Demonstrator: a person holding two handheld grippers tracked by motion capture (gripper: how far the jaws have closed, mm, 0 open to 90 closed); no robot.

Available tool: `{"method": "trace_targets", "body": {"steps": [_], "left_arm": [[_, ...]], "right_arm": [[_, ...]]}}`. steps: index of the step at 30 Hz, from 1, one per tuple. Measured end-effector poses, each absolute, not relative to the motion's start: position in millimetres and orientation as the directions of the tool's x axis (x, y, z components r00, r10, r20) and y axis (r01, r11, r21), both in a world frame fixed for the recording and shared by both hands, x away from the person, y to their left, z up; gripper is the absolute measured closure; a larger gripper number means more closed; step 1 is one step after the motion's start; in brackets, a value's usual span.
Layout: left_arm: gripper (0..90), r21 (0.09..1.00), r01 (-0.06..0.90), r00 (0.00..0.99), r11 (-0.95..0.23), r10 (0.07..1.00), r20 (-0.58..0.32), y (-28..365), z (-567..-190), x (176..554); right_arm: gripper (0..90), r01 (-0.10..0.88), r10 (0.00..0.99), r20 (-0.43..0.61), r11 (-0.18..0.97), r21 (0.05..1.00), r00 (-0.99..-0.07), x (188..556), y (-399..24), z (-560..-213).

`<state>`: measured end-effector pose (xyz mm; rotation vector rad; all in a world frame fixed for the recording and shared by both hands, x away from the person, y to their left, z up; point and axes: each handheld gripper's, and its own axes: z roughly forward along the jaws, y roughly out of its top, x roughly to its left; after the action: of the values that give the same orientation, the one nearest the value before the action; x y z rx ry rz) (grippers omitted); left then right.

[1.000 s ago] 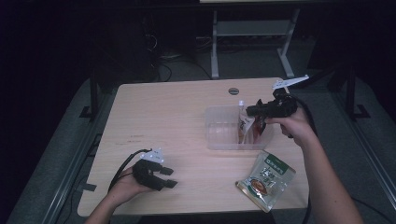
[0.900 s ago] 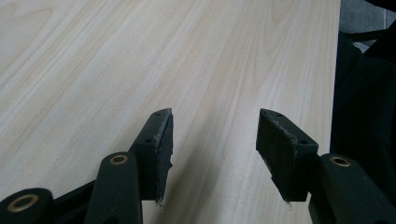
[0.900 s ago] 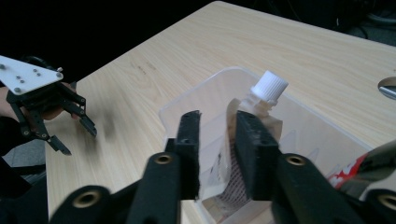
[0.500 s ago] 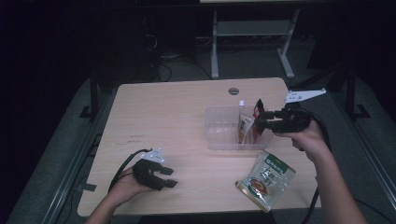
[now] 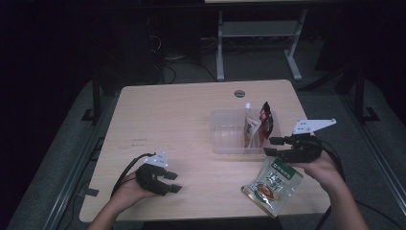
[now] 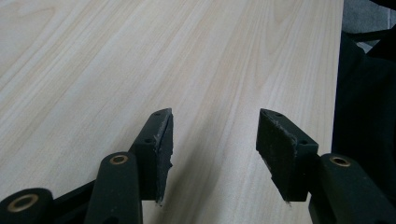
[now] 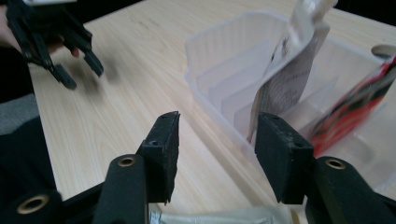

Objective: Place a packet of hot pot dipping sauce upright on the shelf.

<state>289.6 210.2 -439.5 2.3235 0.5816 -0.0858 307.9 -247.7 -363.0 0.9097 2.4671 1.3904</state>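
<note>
Pale wood makes up my one rectangular table (image 5: 191,124), and on its right half sits one clear plastic divided bin (image 5: 227,136). Two packets stand upright in the bin's right end: one slim white-and-tan pouch (image 5: 250,127) and, just right of it, one red-and-black pouch (image 5: 265,120). A third packet, a green-topped clear snack bag (image 5: 273,184), lies flat on the table just near of the bin.

My right gripper (image 5: 272,146) hovers at the bin's near right corner, above the far end of the snack bag. Its jaws have just been opening and now stand apart with nothing between them. In the right gripper view the bag's edge (image 7: 219,218) shows below the jaws, though I think it is not touched; the view is too tight to be sure.

My left gripper (image 5: 173,182) rests at the near left of the table, well apart from the bin, jaws spread over bare wood.
</note>
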Motion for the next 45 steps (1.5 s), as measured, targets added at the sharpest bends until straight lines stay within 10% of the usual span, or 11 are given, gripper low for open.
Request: {"method": "trace_targets", "body": {"steps": [5,14,45], "left_arm": [[45.7,0.638,0.426,0.899,-0.641,0.377,-0.221,211,-439,290],[45.7,0.633,0.413,0.906,-0.654,0.368,-0.211,210,-439,290],[45.7,0.619,0.41,0.909,-0.67,0.353,-0.22,204,-442,288]], "right_arm": [[54.4,0.443,0.59,0.148,0.393,0.806,-0.794,293,-253,-378],[89.8,0.471,0.592,0.162,0.416,0.777,-0.79,276,-261,-399],[90.0,0.562,0.549,0.224,0.588,0.581,-0.805,265,-248,-459]]}}
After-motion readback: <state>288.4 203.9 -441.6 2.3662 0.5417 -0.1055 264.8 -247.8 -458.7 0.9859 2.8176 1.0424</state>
